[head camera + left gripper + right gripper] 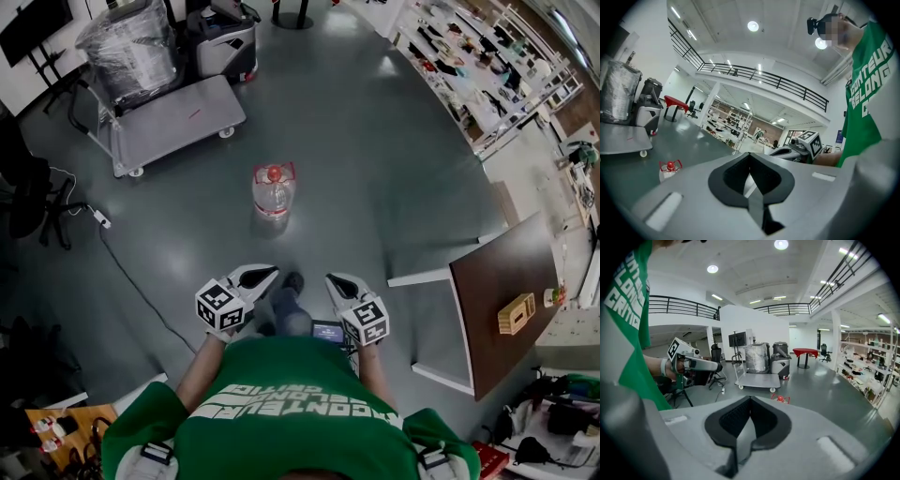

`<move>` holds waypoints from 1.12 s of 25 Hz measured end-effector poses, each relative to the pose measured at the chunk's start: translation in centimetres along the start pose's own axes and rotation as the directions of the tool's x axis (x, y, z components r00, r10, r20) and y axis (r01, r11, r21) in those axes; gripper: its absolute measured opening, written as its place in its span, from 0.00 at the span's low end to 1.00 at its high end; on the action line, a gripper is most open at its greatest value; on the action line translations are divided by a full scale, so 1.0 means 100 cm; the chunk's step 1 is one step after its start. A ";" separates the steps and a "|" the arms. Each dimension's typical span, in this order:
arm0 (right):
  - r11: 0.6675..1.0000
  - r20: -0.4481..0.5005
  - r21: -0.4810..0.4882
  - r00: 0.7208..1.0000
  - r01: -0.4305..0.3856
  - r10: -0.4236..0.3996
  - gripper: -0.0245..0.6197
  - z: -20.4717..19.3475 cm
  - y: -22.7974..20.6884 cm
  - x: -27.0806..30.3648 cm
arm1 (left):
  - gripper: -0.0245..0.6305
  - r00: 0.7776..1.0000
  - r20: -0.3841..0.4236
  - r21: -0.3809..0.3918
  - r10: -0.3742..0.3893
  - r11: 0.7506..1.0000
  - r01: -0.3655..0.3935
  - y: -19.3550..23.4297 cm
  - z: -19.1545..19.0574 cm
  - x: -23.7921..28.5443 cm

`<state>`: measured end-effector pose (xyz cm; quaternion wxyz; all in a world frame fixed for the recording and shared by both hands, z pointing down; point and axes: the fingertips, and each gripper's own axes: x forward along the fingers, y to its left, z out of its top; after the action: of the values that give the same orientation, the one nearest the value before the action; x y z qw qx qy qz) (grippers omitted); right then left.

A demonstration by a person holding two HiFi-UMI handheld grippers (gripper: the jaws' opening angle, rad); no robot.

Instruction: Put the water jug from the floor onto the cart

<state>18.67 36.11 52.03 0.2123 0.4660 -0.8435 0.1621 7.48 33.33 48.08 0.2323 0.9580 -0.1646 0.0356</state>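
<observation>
Water jug (273, 192) upright on grey floor (375, 169), well apart from flatbed cart (178, 117).
Left gripper (262, 274) and right gripper (335, 279), both pressed together and empty, point toward it.

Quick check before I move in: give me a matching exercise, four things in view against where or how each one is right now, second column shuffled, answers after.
Things:
1. water jug
2. cart
3. left gripper
4. wooden box

Place or state:
A. on the brown table, at the right of the head view
B. jaws together, nothing between them
C. upright on the floor, nothing touching it
D. parked beyond the water jug, toward the upper left of the head view

Pairs: 1-C, 2-D, 3-B, 4-A.
</observation>
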 end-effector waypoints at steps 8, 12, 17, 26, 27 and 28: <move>1.000 -0.007 -0.013 1.000 -0.005 0.005 0.03 0.028 -0.039 0.029 | 0.06 1.000 0.003 -0.001 0.015 1.000 -0.015 0.044 0.029 0.027; 1.000 -0.013 -0.011 1.000 0.005 -0.005 0.03 0.036 -0.056 0.041 | 0.06 1.000 0.009 0.000 0.008 1.000 -0.008 0.060 0.042 0.040; 1.000 -0.019 -0.015 1.000 -0.003 0.002 0.03 0.049 -0.073 0.051 | 0.06 1.000 0.004 -0.008 0.007 1.000 -0.007 0.075 0.054 0.056; 1.000 -0.040 -0.013 0.999 -0.010 0.009 0.03 0.050 -0.098 0.062 | 0.06 1.000 -0.004 -0.023 0.018 1.000 -0.019 0.096 0.060 0.075; 1.000 -0.038 -0.009 0.999 -0.007 0.007 0.03 0.051 -0.101 0.063 | 0.06 1.000 -0.010 -0.021 0.020 1.000 -0.020 0.097 0.061 0.076; 1.000 -0.035 -0.006 0.999 -0.006 0.006 0.03 0.053 -0.104 0.065 | 0.06 1.000 -0.014 -0.019 0.021 1.000 -0.021 0.099 0.062 0.078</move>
<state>23.42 23.65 51.61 0.2282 0.4598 -0.8416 0.1682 11.46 19.88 47.92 0.2421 0.9536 -0.1734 0.0432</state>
